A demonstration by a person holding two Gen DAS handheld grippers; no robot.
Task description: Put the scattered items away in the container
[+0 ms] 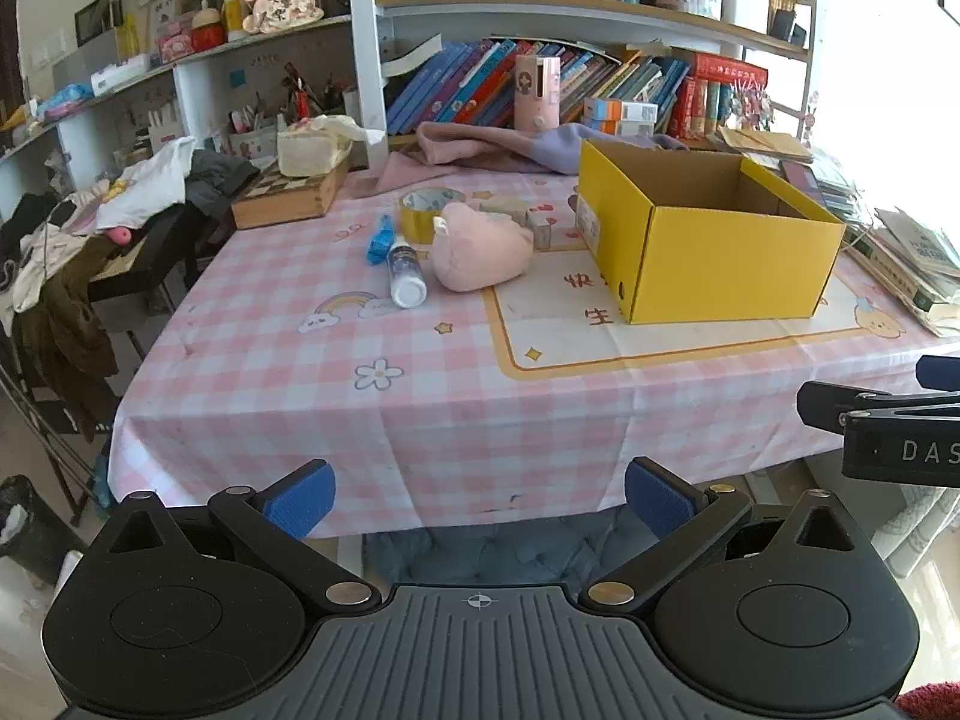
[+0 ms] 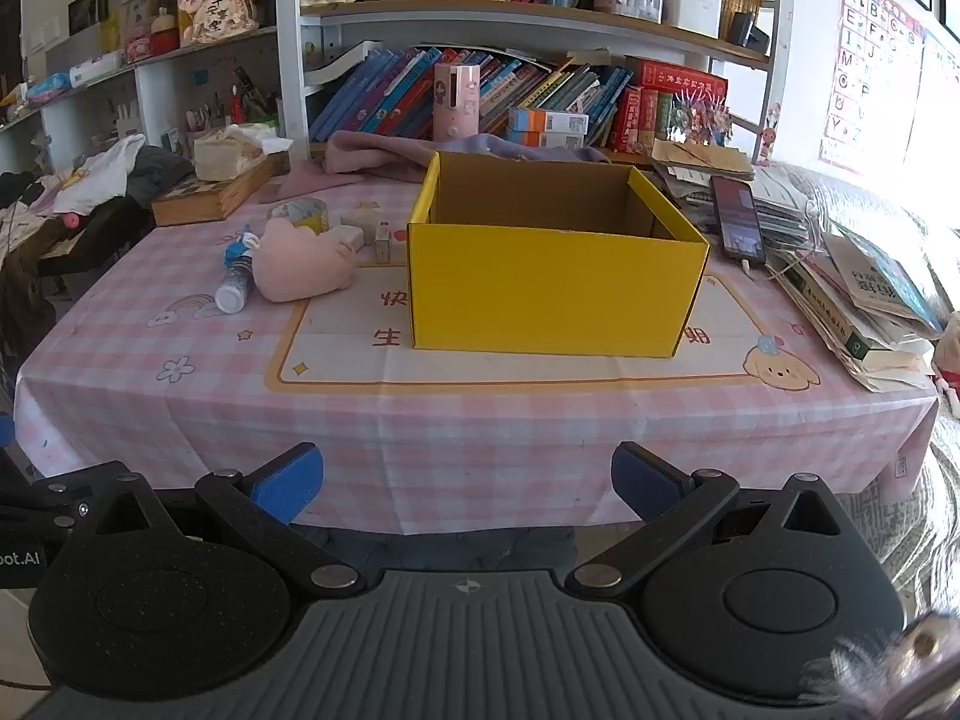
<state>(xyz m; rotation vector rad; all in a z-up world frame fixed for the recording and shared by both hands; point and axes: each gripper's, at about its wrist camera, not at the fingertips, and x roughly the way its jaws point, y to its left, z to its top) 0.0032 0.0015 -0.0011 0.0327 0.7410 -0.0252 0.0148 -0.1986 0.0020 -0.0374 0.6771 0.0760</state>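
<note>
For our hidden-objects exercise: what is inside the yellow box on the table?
Only bare brown cardboard walls show inside the yellow box; nothing rises above its rim. Its floor is hidden by the front wall in both views, so whether it is empty cannot be told.

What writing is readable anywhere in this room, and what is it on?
"DAS", cut off: right claw's body.
"oot.AI", cut off: left claw's body.
"快", "生": tablecloth.
"A B C", more letters: alphabet poster.
Book spines, yellow box label: too small.
</note>
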